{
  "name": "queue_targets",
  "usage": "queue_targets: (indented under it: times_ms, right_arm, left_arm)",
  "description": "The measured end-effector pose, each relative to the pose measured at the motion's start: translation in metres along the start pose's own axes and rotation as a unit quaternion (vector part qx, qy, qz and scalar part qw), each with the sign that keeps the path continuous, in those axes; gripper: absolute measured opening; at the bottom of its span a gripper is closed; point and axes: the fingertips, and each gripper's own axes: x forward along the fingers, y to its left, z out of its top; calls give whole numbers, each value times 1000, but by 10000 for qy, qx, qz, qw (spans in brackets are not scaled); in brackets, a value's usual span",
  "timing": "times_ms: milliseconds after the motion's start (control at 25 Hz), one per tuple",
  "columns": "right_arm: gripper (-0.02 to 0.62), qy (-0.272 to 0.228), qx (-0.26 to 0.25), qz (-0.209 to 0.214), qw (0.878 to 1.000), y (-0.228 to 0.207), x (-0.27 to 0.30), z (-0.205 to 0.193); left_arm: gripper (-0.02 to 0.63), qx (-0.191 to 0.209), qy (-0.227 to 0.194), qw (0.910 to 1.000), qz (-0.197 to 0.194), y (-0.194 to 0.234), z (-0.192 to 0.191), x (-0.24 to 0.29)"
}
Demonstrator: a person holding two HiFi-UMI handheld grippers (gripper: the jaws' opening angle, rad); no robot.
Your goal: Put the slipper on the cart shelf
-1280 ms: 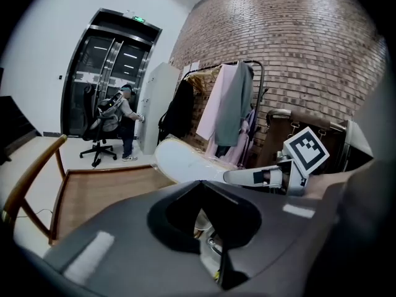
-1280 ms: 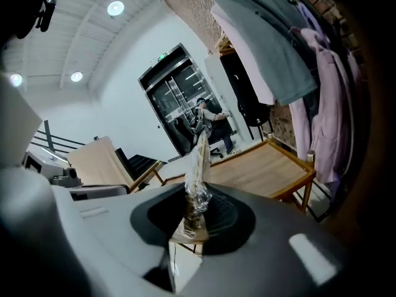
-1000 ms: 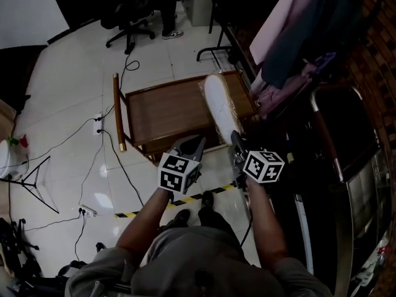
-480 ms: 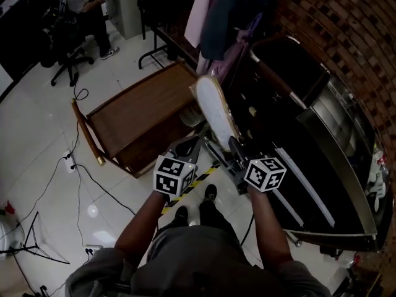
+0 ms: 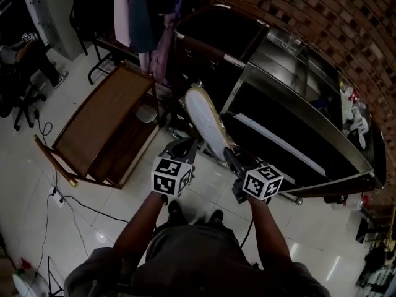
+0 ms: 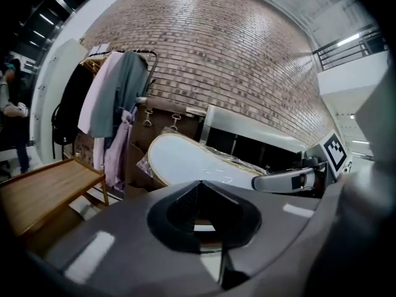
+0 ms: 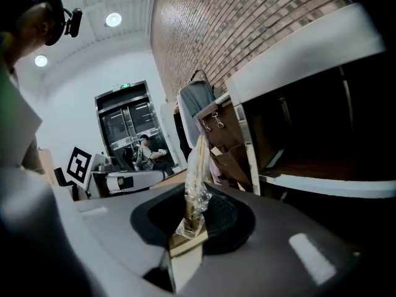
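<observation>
Right gripper: fingers clamped on one end of the plastic-wrapped slipper. It is held edge-on and projecting forward, probably so that it can slide into a shelf opening. Left gripper: fingers closed on nothing, alongside and apparently idle. The slipper is not yet shelved; it hangs before the steel cart. A wooden trolley stands to the left.
</observation>
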Motion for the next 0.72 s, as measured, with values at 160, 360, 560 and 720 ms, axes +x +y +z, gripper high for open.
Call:
queue_targets:
  times_ms: [160,360,560,720]
  right_arm:
    - [57,-165,125,-260,9994,-30,-56,-9]
    - [57,-375,311,-651,9967,-78,-127,-19]
    - [57,-516,551,-1033,9918,-126,-197,-35]
    - [57,-666,757,-1393,9851,-170,-250,-46]
  left_arm:
    - [8,115,126,9996,-225,-45,-6,29]
    - [8,317,238,9977,-547,-115,-11,67]
    - [8,492,405,9940,-891,-195,-24,100]
    - [8,599,515,9908,-1098,-253,-39,126]
